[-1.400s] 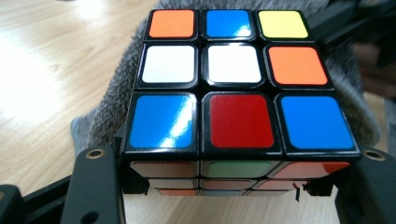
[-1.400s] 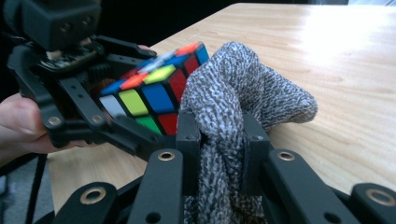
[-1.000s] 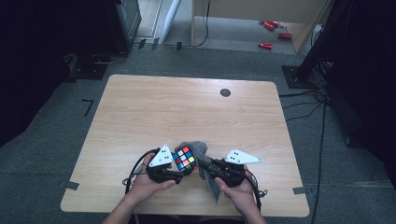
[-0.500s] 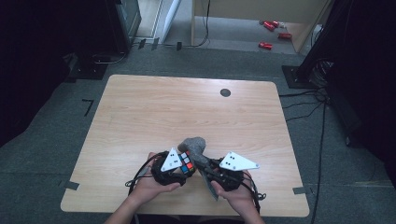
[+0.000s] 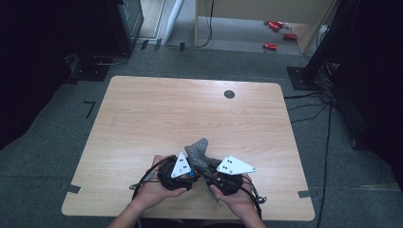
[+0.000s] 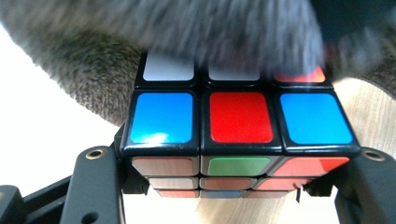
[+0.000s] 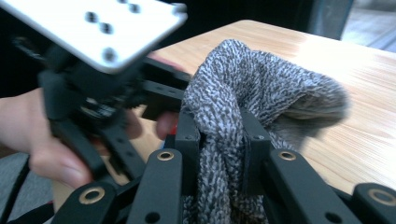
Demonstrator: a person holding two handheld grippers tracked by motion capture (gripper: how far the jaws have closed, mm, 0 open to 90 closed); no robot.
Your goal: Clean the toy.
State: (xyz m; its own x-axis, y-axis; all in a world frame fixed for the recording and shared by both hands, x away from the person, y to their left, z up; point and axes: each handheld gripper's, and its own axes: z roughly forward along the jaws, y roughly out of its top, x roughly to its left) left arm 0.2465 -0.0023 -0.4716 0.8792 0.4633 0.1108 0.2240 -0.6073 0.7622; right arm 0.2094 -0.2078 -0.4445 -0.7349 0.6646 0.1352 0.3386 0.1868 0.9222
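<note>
Both hands are working close together at the near edge of the surface (image 5: 142,118), just about midway along it. The left gripper (image 6: 229,186) has the puzzle cube (image 6: 240,119) clamped between its jaws, one black jaw pressed to each side of the cube's lower layers in the left gripper view. Facing that camera is a row of blue, red and blue tiles, with white tiles above and a green tile on the face below. In the high view the left gripper (image 5: 183,175) sits in the left hand (image 5: 154,192), its grey plate tilted, and a sliver of the cube's colour peeks out at the plate's lower right.

The right gripper (image 7: 219,140) is clenched tight on a grey knitted cloth (image 7: 261,88); the fabric bunches up between the two jaws and spills out beyond them. In the high view that cloth (image 5: 197,151) rises as a crumpled peak between the two grippers, its top pointing toward the far edge, while the right gripper (image 5: 223,178) rests in the right hand (image 5: 237,202). From the left gripper view the cloth (image 6: 93,79) drapes right across the top of the cube, blurred, covering part of the upper row of tiles. Cloth and cube are touching, held just above the wood.
</note>
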